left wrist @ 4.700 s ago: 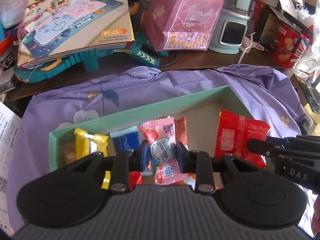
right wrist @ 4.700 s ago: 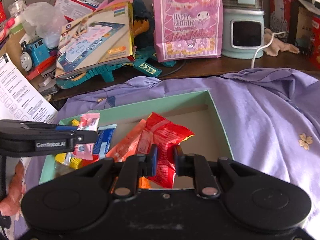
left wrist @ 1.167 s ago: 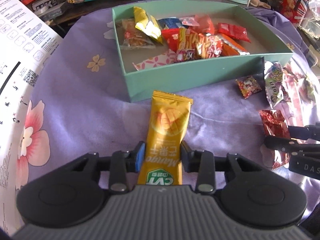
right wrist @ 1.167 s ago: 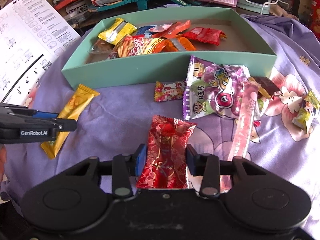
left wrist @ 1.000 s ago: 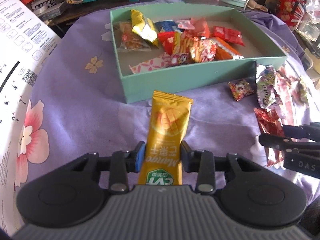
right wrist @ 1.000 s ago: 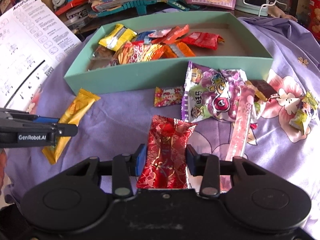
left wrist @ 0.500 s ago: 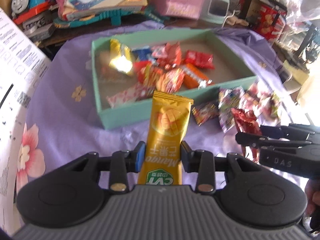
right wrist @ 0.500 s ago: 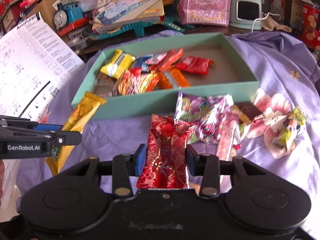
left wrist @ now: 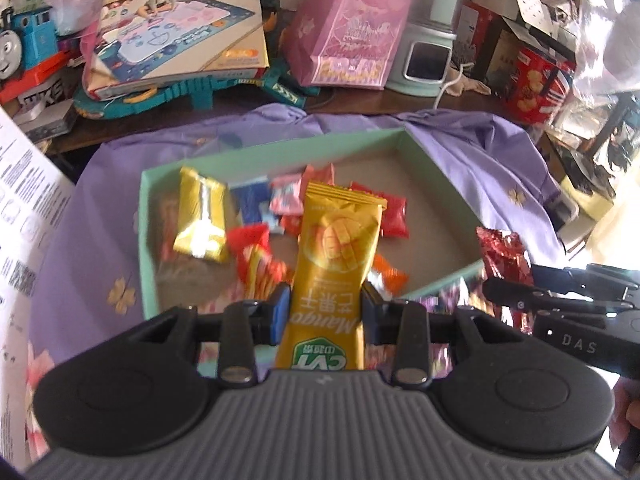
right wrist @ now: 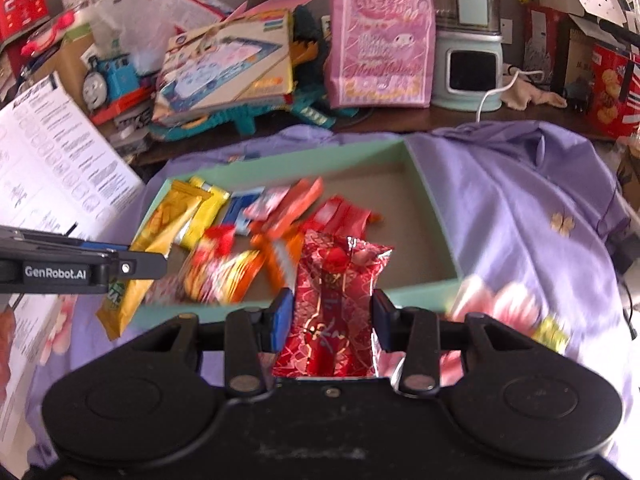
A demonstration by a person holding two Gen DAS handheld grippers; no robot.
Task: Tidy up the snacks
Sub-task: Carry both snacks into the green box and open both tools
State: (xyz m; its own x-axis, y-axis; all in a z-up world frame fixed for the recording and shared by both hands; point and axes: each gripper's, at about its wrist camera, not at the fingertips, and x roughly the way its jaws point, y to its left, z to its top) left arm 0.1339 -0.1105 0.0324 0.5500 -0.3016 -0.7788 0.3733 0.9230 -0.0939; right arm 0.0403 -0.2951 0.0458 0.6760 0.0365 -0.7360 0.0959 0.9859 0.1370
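Yellow mango sachet [left wrist: 334, 264] is clamped in your left hand-held gripper [left wrist: 325, 306], sticking forward over the green box [left wrist: 444, 196]. Glossy, orange fruit graphic, "Mango" print. Red foil packet [right wrist: 334, 300], crinkled with a gold pattern, is gripped in your right hand-held gripper [right wrist: 331, 314] above the box's near wall. Loose snacks [right wrist: 256, 236] lie inside; purple cloth [right wrist: 520, 208] sits underneath.

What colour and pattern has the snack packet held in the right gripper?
The foil snack packet is shiny red with a gold heart-like pattern, clearest in the right wrist view.

red snack packet [right wrist: 334, 304] clamped in jaws, green box [right wrist: 434, 216] beyond
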